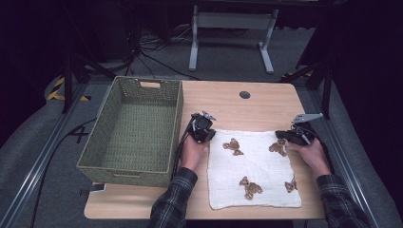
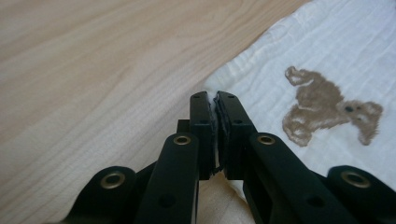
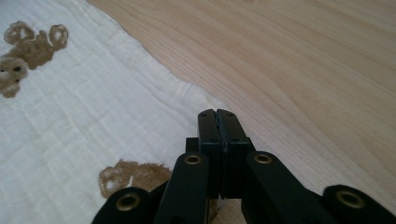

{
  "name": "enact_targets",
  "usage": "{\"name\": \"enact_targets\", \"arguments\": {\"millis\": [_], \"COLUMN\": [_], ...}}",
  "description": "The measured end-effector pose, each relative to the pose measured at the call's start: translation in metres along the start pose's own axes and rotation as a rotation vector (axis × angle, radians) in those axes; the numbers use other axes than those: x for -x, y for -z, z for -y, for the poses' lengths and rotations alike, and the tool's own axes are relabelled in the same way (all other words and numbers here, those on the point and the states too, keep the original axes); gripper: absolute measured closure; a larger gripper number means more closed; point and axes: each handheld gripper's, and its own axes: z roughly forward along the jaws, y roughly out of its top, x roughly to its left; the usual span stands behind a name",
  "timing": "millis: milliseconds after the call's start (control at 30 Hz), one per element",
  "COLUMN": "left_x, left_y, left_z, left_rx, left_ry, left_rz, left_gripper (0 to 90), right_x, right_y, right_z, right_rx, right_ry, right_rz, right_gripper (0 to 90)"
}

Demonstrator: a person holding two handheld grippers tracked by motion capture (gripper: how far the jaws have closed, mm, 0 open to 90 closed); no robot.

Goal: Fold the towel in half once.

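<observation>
Now, at the far left of the desk (image 1: pixel 142 202) stands a green woven basket (image 1: pixel 133 130), with a handle hole in its back wall. Its right wall is just beside the left tool (image 1: pixel 205 132), so this hand has little room on that side. A dark cable hangs from the tool down along the basket wall.

The left tool is pressed together on the far left corner of the white cloth (image 1: pixel 254 168); in the left gripper view a thin strip of white fabric (image 2: pixel 215 100) shows between the two black jaws. The cloth lies flat on the right half of the desk, printed with brown bears, one of them (image 2: pixel 329 109) close to this corner.

Further right, the right tool (image 1: pixel 281 136) sits at the far right corner of the cloth. Its jaws are fully together at the cloth's edge (image 3: pixel 187 93), but whether fabric is caught between them I cannot tell.

Behind the cloth, a small dark round hole (image 1: pixel 244 94) is in the desk top. Beyond the desk, a grey metal stand (image 1: pixel 233 28) and loose cables are on the floor.
</observation>
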Motion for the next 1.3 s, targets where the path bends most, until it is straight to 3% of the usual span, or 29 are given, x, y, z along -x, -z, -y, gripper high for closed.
{"name": "enact_targets", "arguments": {"millis": [133,300,467,867,1300], "left_x": [0.002,0.009,0.013,0.042,0.067], "left_y": [0.012,0.018,0.025,0.048,0.069], "left_z": [-0.005,-0.003,0.004,0.013,0.029], "left_rx": [0.026,0.025,0.006,-0.001,0.020], "left_ry": [-0.001,-0.028,-0.024,-0.072,-0.117], "left_rz": [-0.010,-0.004,0.003,-0.005,0.017], "left_gripper": [85.9,85.9,85.9,85.9,86.0], "right_x": [-0.003,-0.011,-0.019,-0.047,-0.068], "right_y": [0.014,0.023,0.033,0.063,0.087], "right_z": [-0.004,-0.005,0.000,0.012,0.035], "right_rx": [0.046,0.052,0.054,0.072,0.081], "right_ry": [0.005,0.022,0.025,0.048,0.058], "right_rz": [0.001,0.003,0.000,-0.022,-0.051], "right_gripper": [90.0,90.0,90.0,90.0,90.0]}}
